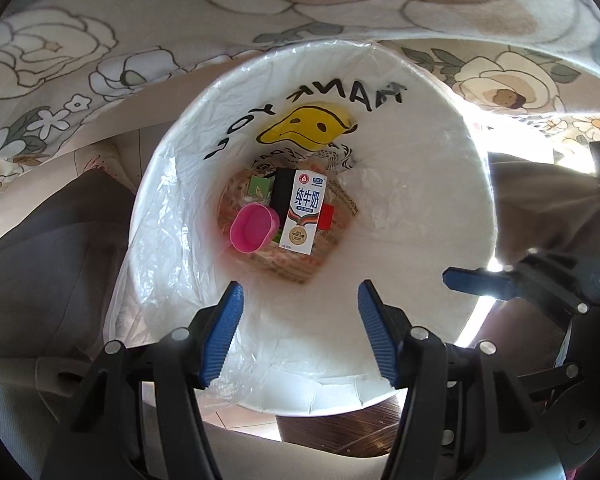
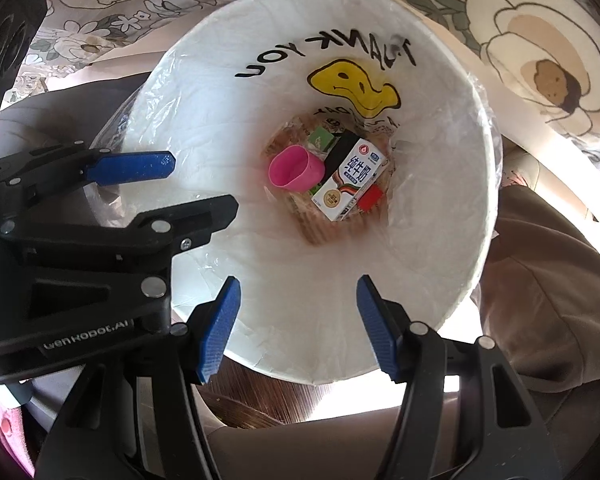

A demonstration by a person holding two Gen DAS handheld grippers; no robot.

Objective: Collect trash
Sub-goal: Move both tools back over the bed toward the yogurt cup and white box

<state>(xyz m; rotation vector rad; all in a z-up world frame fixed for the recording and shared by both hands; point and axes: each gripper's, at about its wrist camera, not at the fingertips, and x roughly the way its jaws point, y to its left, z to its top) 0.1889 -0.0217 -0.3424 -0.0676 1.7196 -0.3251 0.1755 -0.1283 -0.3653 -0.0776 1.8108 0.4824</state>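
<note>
Both hand-held grippers hang over a round white trash bin (image 1: 400, 264) lined with a thin see-through plastic bag (image 1: 168, 216). The bag has black letters and a yellow smiley face (image 1: 308, 128) printed on it.

The left hand-held gripper (image 1: 298, 330) is wide open and holds nothing. The right hand-held gripper (image 2: 298, 326) is wide open too, with nothing between its blue fingers (image 2: 220, 328). The two sit close side by side above the bin's near edge.

The trash lies at the bottom of the bin. A white milk carton (image 1: 302, 212) with blue letters lies on top of flat printed wrappers (image 1: 300, 268). A pink plastic cup (image 1: 254, 228) lies on its side, just beside the carton. A small green box (image 2: 320, 138) and a small red packet (image 2: 370, 196) are next to them.

A flowered cloth (image 1: 80, 52) hangs behind the bin.
</note>
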